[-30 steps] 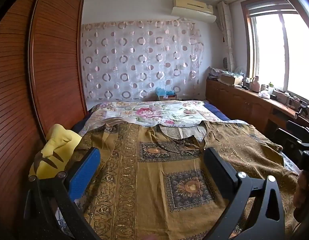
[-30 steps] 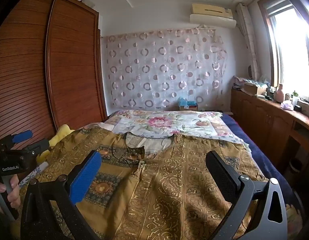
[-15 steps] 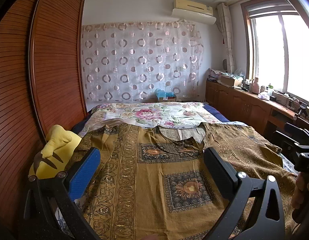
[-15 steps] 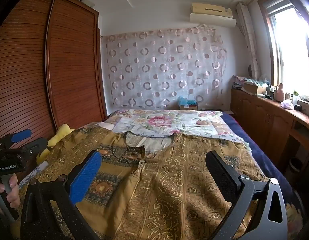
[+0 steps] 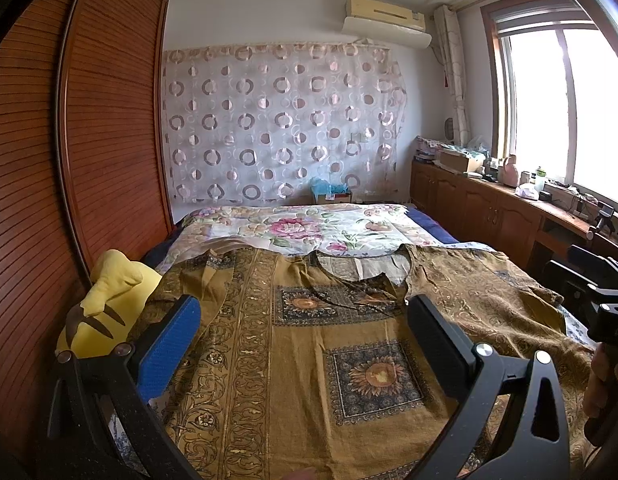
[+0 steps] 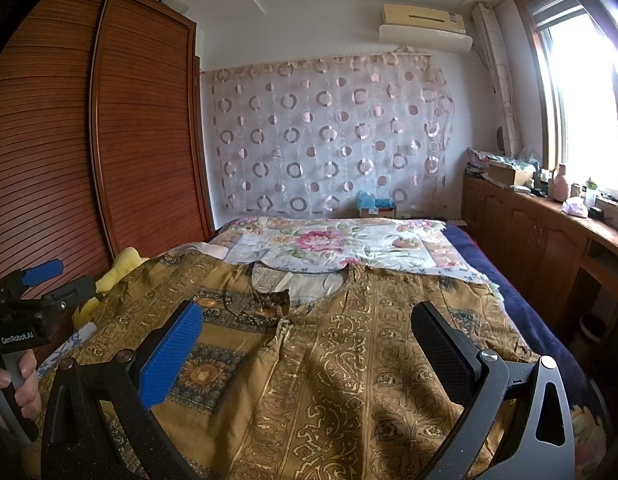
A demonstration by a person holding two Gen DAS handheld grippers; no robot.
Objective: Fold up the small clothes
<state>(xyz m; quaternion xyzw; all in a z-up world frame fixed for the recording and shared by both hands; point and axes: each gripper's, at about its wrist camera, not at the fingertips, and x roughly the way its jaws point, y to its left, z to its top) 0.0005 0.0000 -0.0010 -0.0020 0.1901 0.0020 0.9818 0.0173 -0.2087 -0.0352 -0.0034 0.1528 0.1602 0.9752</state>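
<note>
Left gripper (image 5: 305, 344): held low over the near part of the bed, its blue and black fingers spread wide with nothing between them; it appears raised above the cloth, likely poised to choose an edge.
Right gripper (image 6: 305, 350): level beside the left one, fingers likewise spread and empty, pointing up the bed toward the neckline.
Hand (image 6: 13, 388): the person's left hand wraps the left gripper's handle, seen at the edge of the right wrist view.
Garment (image 5: 309, 360): a mustard-brown patterned top with sunflower squares, laid flat and face up across the near half of the bed, probably spread out so it can be folded.
Neckline (image 6: 297, 280): at the far end, away from the person, one flap turned over.
Floral sheet (image 5: 305, 230): covers the bed beyond the garment.
Yellow plush toy (image 5: 105, 300): at the bed's left edge by the wardrobe (image 5: 77, 160), just beside the left sleeve.
Progress: no fold looks begun.
</note>
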